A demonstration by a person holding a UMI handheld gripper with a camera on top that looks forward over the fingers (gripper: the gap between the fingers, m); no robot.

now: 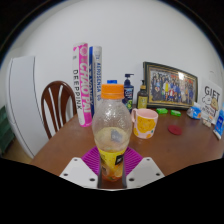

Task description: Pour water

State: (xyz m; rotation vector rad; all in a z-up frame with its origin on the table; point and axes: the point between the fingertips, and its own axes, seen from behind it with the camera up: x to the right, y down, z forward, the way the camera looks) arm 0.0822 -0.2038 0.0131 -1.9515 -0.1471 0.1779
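While the jaws clamp the bottle (112, 135) upright between the pads (110, 160), its long axis vertical and orange cap up, one mug (145, 123) waits just beyond on the surface (70, 145) – one bottle, one mug, tilt toward it next

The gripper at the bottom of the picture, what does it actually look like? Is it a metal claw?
No claw shows. The gripper has two broad, flat, light grey to white fingers with angular, blocky outlines. Each bears a magenta pad on its inner face, with a fine grid-like texture. No cables, markings, hand or sleeve are visible in this view.
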